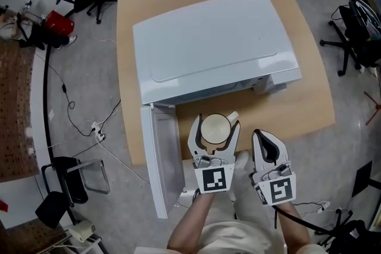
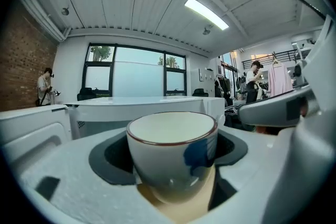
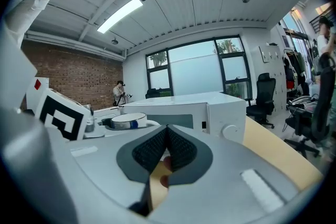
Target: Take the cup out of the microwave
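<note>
A cream cup (image 1: pixel 214 127) with a dark rim is clamped between the jaws of my left gripper (image 1: pixel 215 135), just in front of the white microwave (image 1: pixel 208 44) and above the wooden table (image 1: pixel 303 110). In the left gripper view the cup (image 2: pixel 170 149) stands upright between the pads, blue mark on its side, with my left gripper (image 2: pixel 170 170) shut on it. My right gripper (image 1: pixel 266 143) hovers to the cup's right, shut with nothing in it; its pads meet in the right gripper view (image 3: pixel 167 152). There the cup (image 3: pixel 126 120) shows at the left.
The microwave door (image 1: pixel 159 157) hangs open at the left, swung out past the table's front edge. Office chairs (image 1: pixel 351 27) stand to the right and behind, a black chair (image 1: pixel 65 181) at lower left. Cables and a power strip (image 1: pixel 95 131) lie on the floor.
</note>
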{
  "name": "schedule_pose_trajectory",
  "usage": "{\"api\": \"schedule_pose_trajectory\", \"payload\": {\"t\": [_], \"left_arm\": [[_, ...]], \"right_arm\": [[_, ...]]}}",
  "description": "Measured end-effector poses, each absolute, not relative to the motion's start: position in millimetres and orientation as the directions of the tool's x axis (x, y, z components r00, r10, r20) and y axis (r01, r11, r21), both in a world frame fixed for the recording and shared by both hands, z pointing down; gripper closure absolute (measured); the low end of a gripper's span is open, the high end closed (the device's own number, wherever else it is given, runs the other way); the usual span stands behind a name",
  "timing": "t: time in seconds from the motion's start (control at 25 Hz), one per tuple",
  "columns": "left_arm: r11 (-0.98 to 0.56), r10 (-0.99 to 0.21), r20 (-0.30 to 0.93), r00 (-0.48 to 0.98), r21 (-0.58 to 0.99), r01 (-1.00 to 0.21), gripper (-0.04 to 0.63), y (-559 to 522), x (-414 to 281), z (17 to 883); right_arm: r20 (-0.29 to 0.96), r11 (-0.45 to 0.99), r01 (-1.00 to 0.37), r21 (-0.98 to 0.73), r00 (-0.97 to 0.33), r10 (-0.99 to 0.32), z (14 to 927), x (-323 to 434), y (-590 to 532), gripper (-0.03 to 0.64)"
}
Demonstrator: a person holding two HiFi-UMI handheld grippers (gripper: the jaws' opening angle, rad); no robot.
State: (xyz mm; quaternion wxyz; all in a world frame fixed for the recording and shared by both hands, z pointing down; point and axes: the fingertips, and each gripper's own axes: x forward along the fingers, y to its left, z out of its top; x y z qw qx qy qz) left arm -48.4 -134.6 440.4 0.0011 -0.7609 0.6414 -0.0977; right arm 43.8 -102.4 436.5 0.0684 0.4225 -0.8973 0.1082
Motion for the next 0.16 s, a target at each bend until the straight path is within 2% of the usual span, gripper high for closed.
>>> {"api": "schedule_pose_trajectory", "payload": {"t": [0.16], "left_arm": [[-0.249, -0.954, 0.226, 0.199, -0.223, -0.942, 0.193, -103.3, -40.2, 432.5]], "right_arm": [[0.208, 0.621, -0.771, -0.14, -0.636, -0.743, 427.1, 41.2, -98.2, 0.611]]}}
